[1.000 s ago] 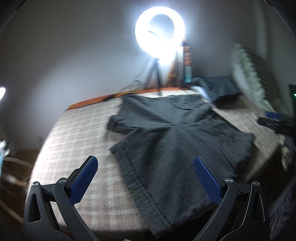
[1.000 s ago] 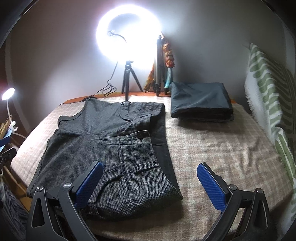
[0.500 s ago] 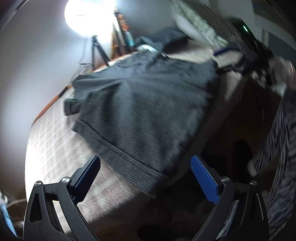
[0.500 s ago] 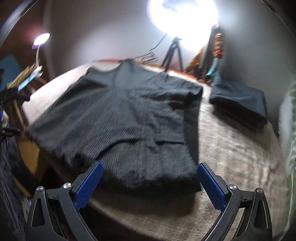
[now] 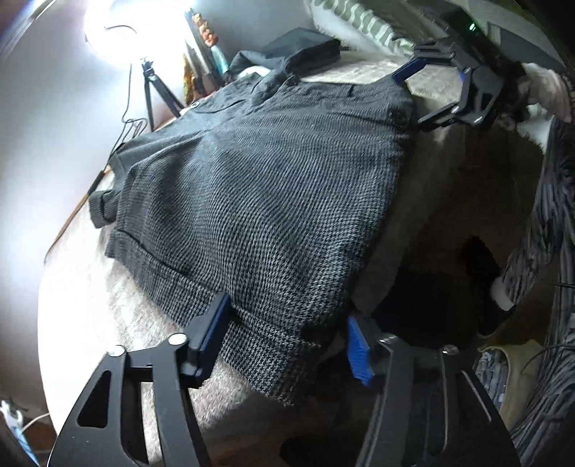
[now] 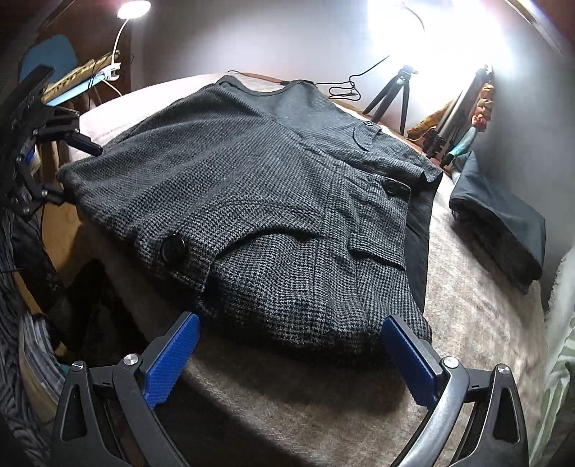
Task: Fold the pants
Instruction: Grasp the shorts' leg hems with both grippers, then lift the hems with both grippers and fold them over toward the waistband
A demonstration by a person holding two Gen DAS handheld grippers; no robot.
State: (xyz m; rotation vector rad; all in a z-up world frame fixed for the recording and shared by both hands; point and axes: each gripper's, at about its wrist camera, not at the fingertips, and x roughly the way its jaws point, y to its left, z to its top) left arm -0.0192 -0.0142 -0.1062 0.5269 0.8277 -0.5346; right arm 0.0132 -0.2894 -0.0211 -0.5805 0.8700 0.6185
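The left gripper point(image 5: 287, 334) straddles the hem corner of the pants point(image 5: 262, 201), jaws spread on either side of the cloth. The right gripper point(image 6: 291, 354), jaws released, sits at the waistband corner. The pants lie flat on the bed point(image 6: 467, 323), a folded pile point(image 6: 499, 219) beyond.

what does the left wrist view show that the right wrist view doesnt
Only the left wrist view: the cuffed leg hem between the left gripper, and the person's striped sleeve.

Only the right wrist view: the big waist button, flap pockets, and a desk lamp.

Both: the checked pants, folded dark clothes, tripod, open grippers.
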